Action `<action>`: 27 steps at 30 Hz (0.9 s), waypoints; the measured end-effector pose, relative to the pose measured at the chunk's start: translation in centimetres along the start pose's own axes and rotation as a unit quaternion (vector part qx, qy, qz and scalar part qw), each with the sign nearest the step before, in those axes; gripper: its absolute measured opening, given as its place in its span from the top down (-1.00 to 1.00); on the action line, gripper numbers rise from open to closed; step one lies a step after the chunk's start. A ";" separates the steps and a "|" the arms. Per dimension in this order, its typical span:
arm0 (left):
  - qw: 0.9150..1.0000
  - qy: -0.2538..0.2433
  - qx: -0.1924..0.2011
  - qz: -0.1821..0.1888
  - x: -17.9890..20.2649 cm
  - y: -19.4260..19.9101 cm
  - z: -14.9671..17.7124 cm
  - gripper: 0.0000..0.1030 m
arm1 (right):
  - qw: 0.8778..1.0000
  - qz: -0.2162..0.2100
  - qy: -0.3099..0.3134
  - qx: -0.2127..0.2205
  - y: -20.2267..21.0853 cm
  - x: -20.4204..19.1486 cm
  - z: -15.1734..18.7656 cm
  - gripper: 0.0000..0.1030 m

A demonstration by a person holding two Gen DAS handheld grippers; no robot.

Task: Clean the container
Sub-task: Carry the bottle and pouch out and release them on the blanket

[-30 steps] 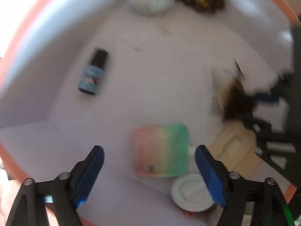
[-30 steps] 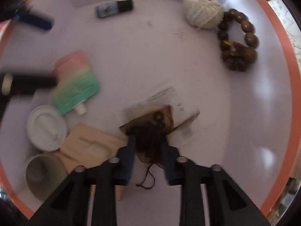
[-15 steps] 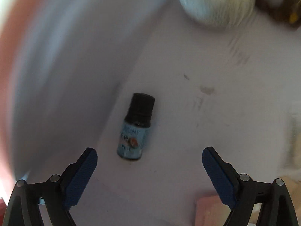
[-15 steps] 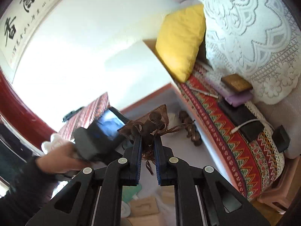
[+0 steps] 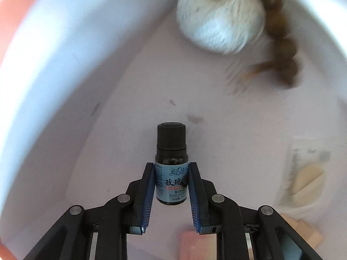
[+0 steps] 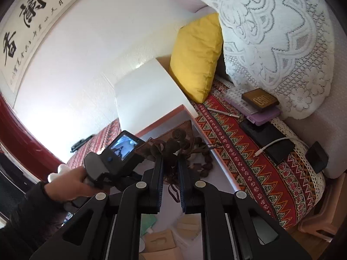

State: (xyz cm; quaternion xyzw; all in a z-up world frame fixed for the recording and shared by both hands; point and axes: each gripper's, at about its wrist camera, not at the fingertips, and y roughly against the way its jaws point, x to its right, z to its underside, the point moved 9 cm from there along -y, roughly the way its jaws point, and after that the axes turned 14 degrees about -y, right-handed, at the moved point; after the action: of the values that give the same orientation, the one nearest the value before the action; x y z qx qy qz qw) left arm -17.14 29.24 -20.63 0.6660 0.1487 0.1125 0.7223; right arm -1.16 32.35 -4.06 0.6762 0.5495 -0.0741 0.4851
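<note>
Pale lilac floor and curved wall of the container [image 5: 108,99], orange-rimmed, across the left wrist view. Near centre: small dark glass bottle [image 5: 171,166], black cap pointing far, lying on the floor. Left gripper [image 5: 171,186] clamped on its labelled body, a blue pad on each side. Probably light, stiff, smooth and breakable; label band the better hold, since round glass could twist or slip out of flat pads. Far right: wool ball [image 5: 220,15], with blurred brown beads [image 5: 282,49] just beside it. Right edge: blurred packet and wood pieces, hard to make out.

Sofa with red patterned cloth [image 6: 249,143], yellow cushion [image 6: 195,58] and lace throw across the right wrist view. Right gripper [image 6: 170,164] raised above the container [image 6: 160,121], pinching a brown tasselled ornament [image 6: 173,145]; looks soft, light, floppy, cords dangling. Left, near: hand [image 6: 67,184] gripping the other tool.
</note>
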 end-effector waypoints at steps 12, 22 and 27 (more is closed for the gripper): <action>0.973 0.067 0.221 0.025 -8.6 20.7 19.9 0.54 | 0.987 -0.150 0.047 0.013 2.1 -12.1 2.3 0.75; 0.925 0.253 0.278 -0.052 -19.0 23.4 48.2 0.54 | 0.946 -0.270 0.165 -0.067 -2.0 -34.4 15.7 0.75; 0.915 0.287 0.271 -0.084 -22.6 20.2 50.3 0.54 | 0.932 -0.260 0.227 -0.112 -7.3 -41.8 24.0 0.75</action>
State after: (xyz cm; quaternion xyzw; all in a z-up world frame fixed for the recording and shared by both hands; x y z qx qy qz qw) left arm -19.16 -23.83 4.35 0.7601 0.4300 0.1930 0.4472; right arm -12.79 -13.93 5.79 0.4493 0.8065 0.0203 0.3838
